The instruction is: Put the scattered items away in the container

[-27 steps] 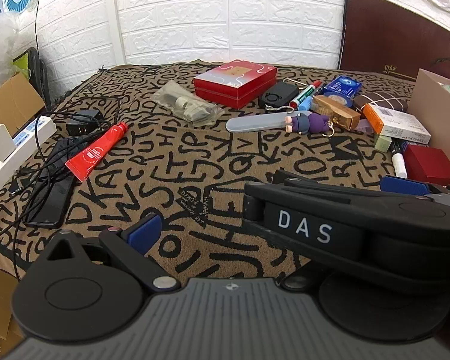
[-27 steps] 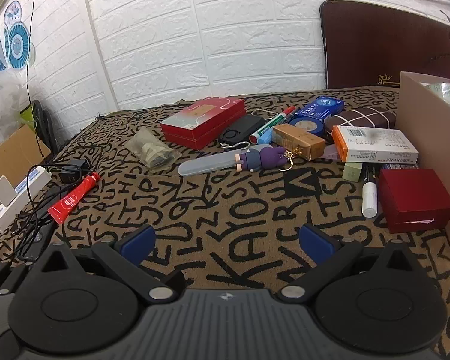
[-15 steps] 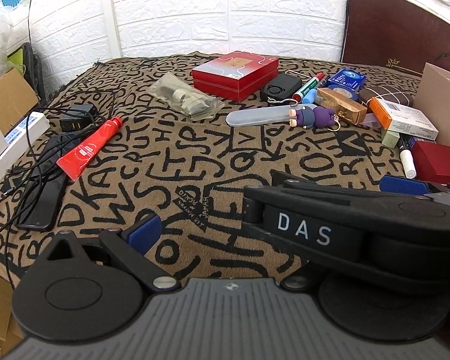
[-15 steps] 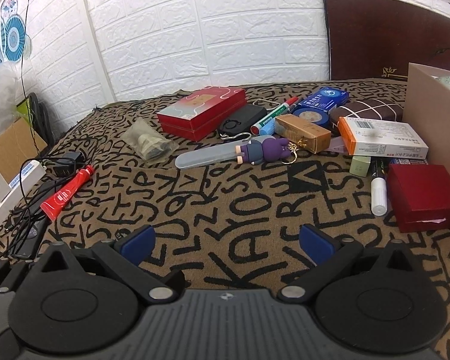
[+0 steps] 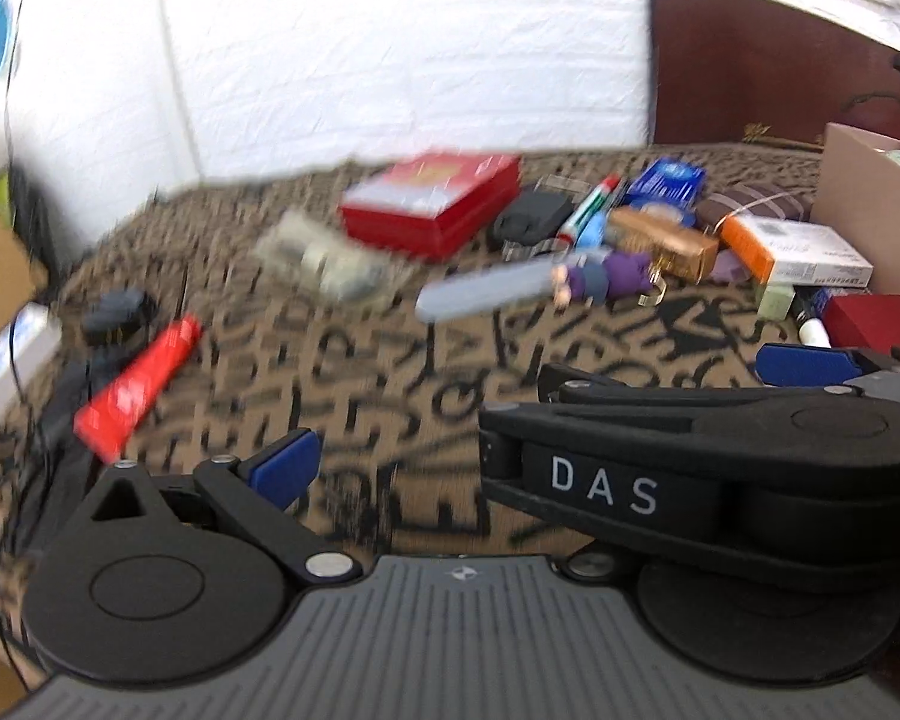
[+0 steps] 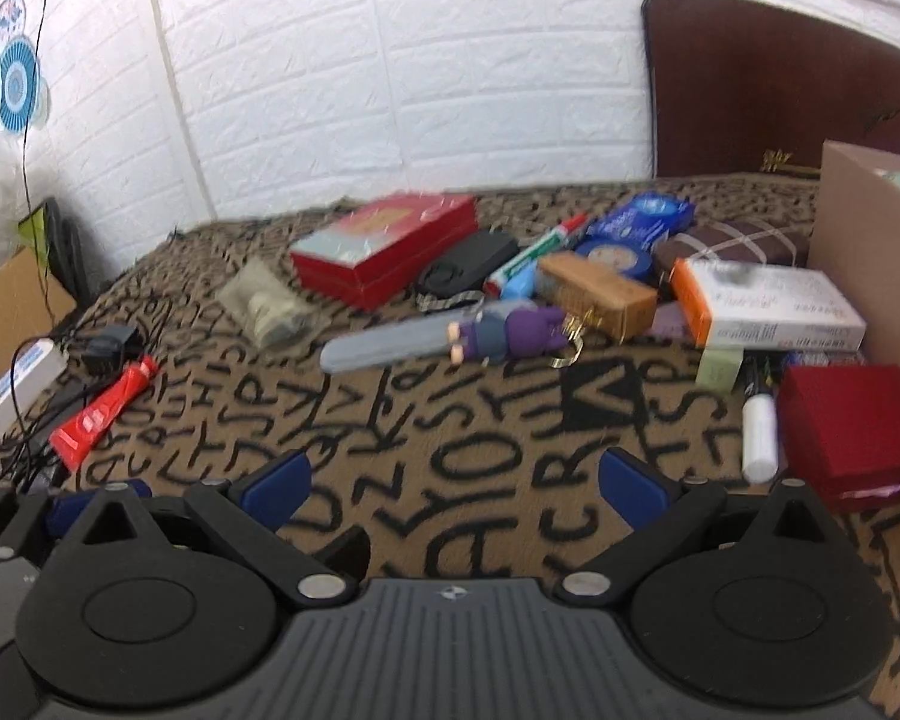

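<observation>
The red tube (image 6: 103, 417) lies far left by the cables. The red tin (image 6: 384, 247), purple figure (image 6: 513, 333) and white carton (image 6: 768, 312) cluster toward the box (image 6: 870, 252) at right, unsorted. Both the left gripper (image 5: 528, 414) and right gripper (image 6: 450, 489) hover wide and empty, likely choosing a first pick.

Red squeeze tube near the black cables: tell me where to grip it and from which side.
Grip the red squeeze tube across its flat middle, between the cap and the crimped end, coming down from above with the fingers astride its long axis. It lies flat and diagonal on the patterned cloth, and its far end sits by the black cables, so the nearer half looks safer.
</observation>
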A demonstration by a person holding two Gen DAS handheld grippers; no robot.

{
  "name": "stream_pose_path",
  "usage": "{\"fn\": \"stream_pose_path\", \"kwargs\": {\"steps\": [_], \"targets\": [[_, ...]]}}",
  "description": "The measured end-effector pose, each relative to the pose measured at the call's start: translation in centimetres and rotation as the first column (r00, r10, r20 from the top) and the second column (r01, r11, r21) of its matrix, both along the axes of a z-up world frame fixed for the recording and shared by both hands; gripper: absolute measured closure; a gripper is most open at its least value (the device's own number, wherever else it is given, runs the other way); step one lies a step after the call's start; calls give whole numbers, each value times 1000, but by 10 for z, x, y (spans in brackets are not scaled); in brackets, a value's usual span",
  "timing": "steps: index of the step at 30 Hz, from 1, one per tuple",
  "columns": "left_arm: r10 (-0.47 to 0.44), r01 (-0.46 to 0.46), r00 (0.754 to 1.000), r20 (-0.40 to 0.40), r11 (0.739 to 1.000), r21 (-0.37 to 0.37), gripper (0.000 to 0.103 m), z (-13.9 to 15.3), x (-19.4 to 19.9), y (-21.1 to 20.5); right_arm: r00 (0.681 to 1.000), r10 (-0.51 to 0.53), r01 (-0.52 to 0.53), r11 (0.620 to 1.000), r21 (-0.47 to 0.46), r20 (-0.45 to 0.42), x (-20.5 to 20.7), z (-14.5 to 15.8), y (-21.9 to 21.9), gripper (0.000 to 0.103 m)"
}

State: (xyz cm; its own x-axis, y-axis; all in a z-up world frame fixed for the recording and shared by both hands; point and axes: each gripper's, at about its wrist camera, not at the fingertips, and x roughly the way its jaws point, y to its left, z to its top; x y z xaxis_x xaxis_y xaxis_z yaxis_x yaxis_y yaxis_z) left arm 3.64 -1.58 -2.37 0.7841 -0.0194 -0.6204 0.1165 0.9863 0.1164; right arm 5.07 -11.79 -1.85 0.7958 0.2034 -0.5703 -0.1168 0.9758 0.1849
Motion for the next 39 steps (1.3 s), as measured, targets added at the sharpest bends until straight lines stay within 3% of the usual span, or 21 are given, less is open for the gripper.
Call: {"fn": "stream_pose_path", "kwargs": {"steps": [5, 8, 11, 15, 18, 22, 25, 26, 29, 33, 35, 37, 39], "targets": [[-114, 113, 990, 83, 994, 16, 0, 2, 9, -13, 994, -1, 4, 1000, -25, 113, 6, 5, -12, 0], [-132, 128, 981, 140, 991, 33, 0, 2, 16, -19, 983, 13, -5, 999, -43, 183, 15, 9, -19, 0], [-186, 178, 975, 123, 982, 67, 0, 1, 38, -26, 984, 12, -2, 998, -58, 177, 35, 9, -23, 0], [-296, 276, 944, 147, 951, 141, 4, -8, 52, -30, 977, 99, -85, 993, -81, 188, 58, 4, -31, 0], [-336, 329, 936, 107, 941, 79, 9, -14, 72, -18, 979, 112, -99, 992, -84, 169, 71, 0, -38, 1], [-315, 315, 947, 65, 949, -3, 9, -21, 96, 1, 982, 146, -152, 987, 45, 124, 77, -6, -45, 4], [-364, 364, 931, 14, 928, -80, 9, -24, 103, 11, 975, 191, -201, 976, 89, 110, 79, -12, -38, 5], [-374, 373, 927, 3, 924, -83, 9, -27, 104, 11, 973, 208, -217, 972, 89, 96, 83, -14, -35, 5], [-400, 400, 916, 22, 916, 4, 9, -33, 97, 4, 970, 235, -239, 968, 75, 59, 93, -20, -27, 6], [-491, 491, 871, 19, 867, -90, 9, -26, 87, -4, 980, 197, -197, 979, 61, 1, 103, -26, -32, 3], [-525, 525, 851, 19, 848, -68, 9, -25, 84, -17, 982, 188, -187, 980, 59, -8, 105, -29, -37, 1], [-521, 521, 853, 23, 853, -17, 8, -29, 85, -29, 980, 198, -197, 979, 53, -11, 107, -30, -38, 2], [-518, 518, 855, 4, 855, -24, 6, -36, 90, -33, 981, 192, -192, 981, 10, -23, 110, -31, -34, 5]]}}
